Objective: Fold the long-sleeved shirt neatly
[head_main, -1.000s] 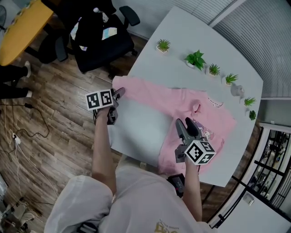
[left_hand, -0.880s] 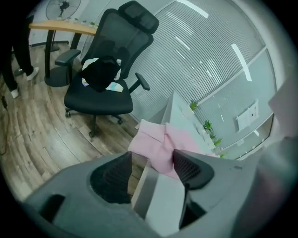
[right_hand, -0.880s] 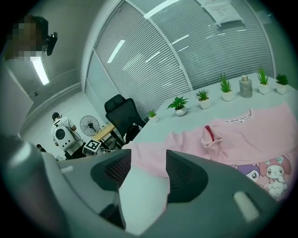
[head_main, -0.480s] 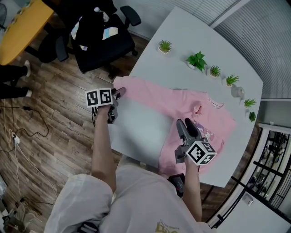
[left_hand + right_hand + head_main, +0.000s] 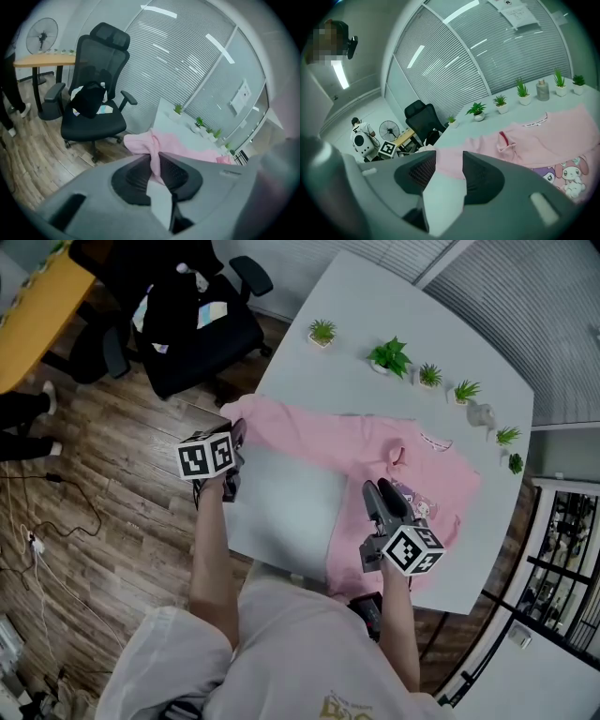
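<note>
**Item:** pink long-sleeved shirt [image 5: 412, 470], laid print-up on the white tabletop [image 5: 356, 371]. Its body lies toward 3 o'clock and one sleeve [image 5: 281, 423] reaches the 9 o'clock edge.
**Left claw** [image 5: 238, 434]: just closed, clenched on that sleeve's end, with cloth bunched between the pads.
**Right claw** [image 5: 380, 493]: jaws apart though lately narrowing, nothing pinched, over the shirt near 5 o'clock.
**Surroundings:** small potted plants [image 5: 387, 355] and a grey bottle [image 5: 480, 414] stand along the 12-to-2 o'clock rim, beyond the shirt. A black office chair [image 5: 192, 324] stands on the wood floor at 10 o'clock.
</note>
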### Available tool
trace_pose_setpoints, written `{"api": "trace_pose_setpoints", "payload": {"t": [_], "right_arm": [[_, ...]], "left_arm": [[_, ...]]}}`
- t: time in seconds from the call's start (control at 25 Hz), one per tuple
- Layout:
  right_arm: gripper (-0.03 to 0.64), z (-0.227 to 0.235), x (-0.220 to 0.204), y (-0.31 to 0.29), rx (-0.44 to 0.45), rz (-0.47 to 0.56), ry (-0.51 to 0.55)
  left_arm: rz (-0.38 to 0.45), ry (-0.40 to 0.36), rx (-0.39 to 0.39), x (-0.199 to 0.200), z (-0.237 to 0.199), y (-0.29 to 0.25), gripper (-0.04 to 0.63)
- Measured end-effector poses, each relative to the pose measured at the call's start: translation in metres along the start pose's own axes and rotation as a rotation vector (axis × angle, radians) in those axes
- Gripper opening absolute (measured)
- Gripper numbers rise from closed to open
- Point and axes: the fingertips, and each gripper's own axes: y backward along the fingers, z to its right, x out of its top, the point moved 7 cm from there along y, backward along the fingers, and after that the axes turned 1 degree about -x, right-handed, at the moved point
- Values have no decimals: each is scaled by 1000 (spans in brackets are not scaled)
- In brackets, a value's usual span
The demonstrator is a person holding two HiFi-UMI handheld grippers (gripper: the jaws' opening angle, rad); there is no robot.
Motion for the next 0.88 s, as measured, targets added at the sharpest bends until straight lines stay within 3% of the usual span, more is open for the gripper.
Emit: {"api": "trace_pose_setpoints", "payload": {"t": [0.4, 0.88], "right_arm": [[192, 13, -1, 25, -31, 47, -19], [192, 27, 5, 57, -55, 117, -24]], "left_arm": [[42, -93, 17, 4, 30, 10, 46], [80, -193, -29, 7, 88, 20, 46]]}}
